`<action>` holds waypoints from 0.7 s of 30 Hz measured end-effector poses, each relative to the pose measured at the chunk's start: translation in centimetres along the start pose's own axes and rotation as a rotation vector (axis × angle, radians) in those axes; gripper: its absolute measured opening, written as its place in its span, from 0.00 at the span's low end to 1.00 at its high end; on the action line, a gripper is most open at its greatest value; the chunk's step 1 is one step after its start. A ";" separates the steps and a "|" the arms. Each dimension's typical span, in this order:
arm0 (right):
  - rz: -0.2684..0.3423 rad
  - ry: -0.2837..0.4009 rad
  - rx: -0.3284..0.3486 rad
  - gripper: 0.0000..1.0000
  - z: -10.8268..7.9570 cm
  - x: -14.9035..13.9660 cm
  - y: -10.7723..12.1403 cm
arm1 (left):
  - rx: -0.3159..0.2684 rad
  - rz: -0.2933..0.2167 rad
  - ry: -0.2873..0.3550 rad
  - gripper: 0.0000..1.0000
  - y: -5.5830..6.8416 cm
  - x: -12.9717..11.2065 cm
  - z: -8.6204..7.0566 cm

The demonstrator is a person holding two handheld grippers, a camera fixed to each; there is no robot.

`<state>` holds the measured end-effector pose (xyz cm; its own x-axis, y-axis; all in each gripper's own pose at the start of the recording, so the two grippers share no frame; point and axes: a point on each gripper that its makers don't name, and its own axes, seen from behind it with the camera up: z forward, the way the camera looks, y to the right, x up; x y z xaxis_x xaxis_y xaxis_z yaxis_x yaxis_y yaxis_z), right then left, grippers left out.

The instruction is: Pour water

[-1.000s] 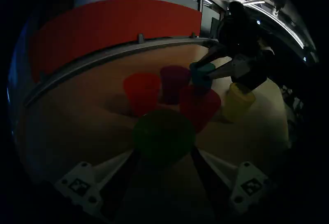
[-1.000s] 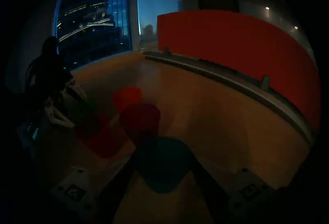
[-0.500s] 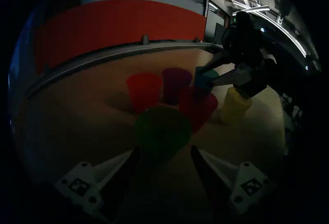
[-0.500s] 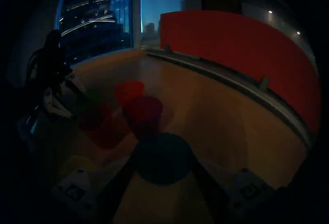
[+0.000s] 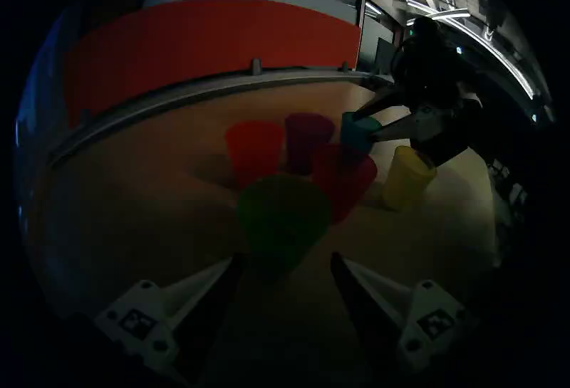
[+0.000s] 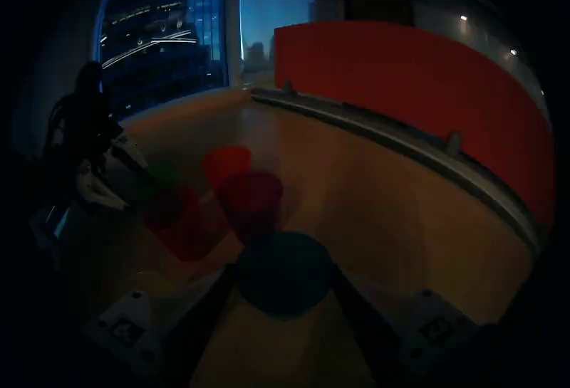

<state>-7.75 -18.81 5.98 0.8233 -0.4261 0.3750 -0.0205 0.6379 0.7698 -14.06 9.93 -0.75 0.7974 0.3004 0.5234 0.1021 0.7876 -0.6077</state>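
Left gripper [image 5: 283, 256] reaches over the worktop [image 5: 142, 196], jaws pinching the green cup [image 5: 283, 217], mouth upward; right gripper [image 6: 283, 268], jaws pinching the teal cup [image 6: 285, 287], near upright.

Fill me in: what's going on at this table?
A person holds two grippers over the table. The left gripper holds a green cup, the right gripper a teal cup. Near them stand a red cup, a second red cup, a purple cup and a yellow cup. Too dark to see water.
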 end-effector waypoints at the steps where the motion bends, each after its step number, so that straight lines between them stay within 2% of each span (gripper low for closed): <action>1: 0.000 0.003 -0.001 0.99 -0.2 0.1 0.0 | 0.001 -0.001 0.001 0.91 0.0 0.0 -0.1; 11: -0.004 0.065 -0.030 0.99 -2.7 2.1 -0.6 | 0.032 -0.010 0.033 0.91 0.1 0.4 -1.7; 21: 0.004 0.146 -0.076 1.00 -6.7 3.0 -2.2 | 0.087 -0.014 0.096 0.91 0.4 0.9 -4.5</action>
<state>-1.45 -17.18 1.98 0.8972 -0.3289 0.2946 0.0142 0.6883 0.7253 -10.59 8.06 -3.23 0.8501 0.2389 0.4694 0.0653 0.8366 -0.5440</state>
